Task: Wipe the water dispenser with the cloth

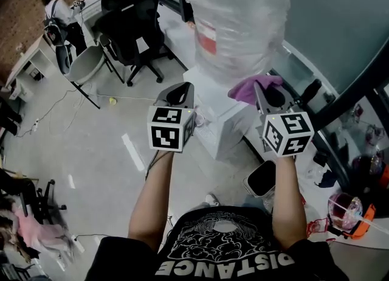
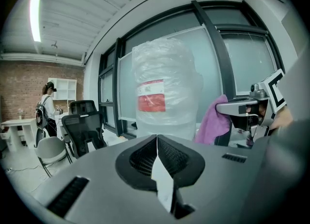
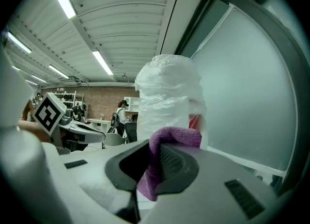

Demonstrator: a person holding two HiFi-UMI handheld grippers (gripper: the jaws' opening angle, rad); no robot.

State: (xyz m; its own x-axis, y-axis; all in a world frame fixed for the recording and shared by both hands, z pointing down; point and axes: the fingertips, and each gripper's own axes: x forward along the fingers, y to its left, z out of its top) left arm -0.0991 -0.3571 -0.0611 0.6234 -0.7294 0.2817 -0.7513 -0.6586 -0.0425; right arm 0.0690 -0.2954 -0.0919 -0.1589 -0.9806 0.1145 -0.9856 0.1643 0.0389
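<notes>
Right claw [image 3: 155, 146] pinches crumpled purple cloth [image 3: 175, 135]; left claw [image 2: 156, 139] closed, empty; dispenser bottle [image 1: 238, 24] plastic-wrapped.

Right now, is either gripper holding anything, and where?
The right gripper pinches the purple cloth at a bunched fold; the left gripper is shut and empty.

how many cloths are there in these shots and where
1. A purple cloth is pinched in the right gripper, held up near the plastic-wrapped water bottle. The left gripper is shut on nothing. Another cloth could lie hidden behind the dispenser.
</notes>
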